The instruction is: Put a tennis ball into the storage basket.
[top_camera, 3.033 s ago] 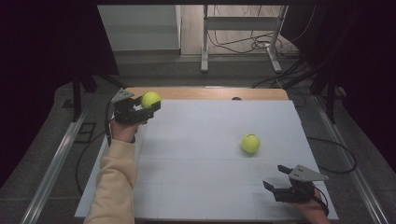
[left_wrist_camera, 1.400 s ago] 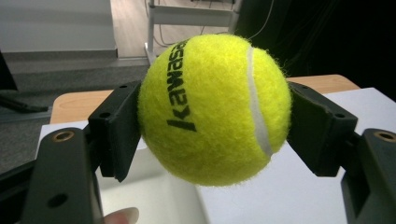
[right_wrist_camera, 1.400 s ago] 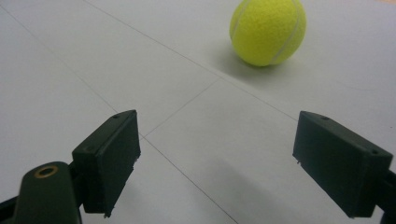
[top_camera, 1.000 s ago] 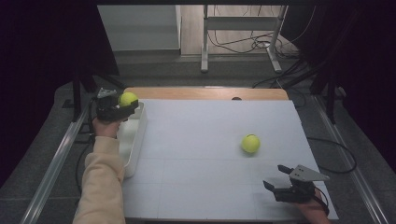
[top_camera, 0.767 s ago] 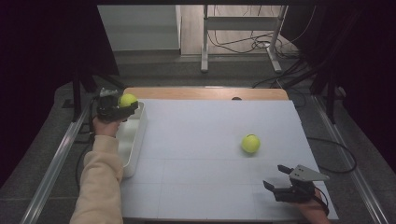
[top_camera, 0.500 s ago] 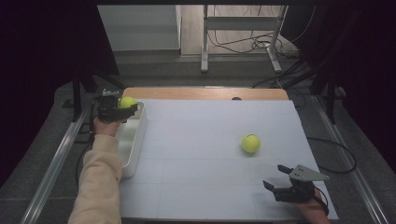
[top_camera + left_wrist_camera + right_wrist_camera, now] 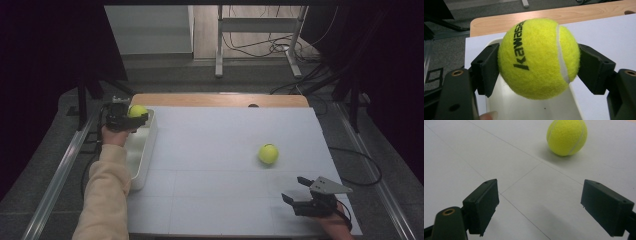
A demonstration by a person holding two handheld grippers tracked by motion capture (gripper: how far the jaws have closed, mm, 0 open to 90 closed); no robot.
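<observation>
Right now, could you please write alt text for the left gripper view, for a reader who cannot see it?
A fuzzy yellow tennis ball with black lettering is clamped between the two black jaws of the left gripper, held above the far end of a long white plastic tray. Beyond lie a white table cover and a light wooden table edge.

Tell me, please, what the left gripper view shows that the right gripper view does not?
The left gripper view shows a ball marked "Kawasaki", clamped between the left tool's jaws above a white tray, with the wooden table edge behind. The right gripper view shows the right tool open and holding nothing, with a second ball lying free ahead of it. Both show the white sheet that covers the table.
</observation>
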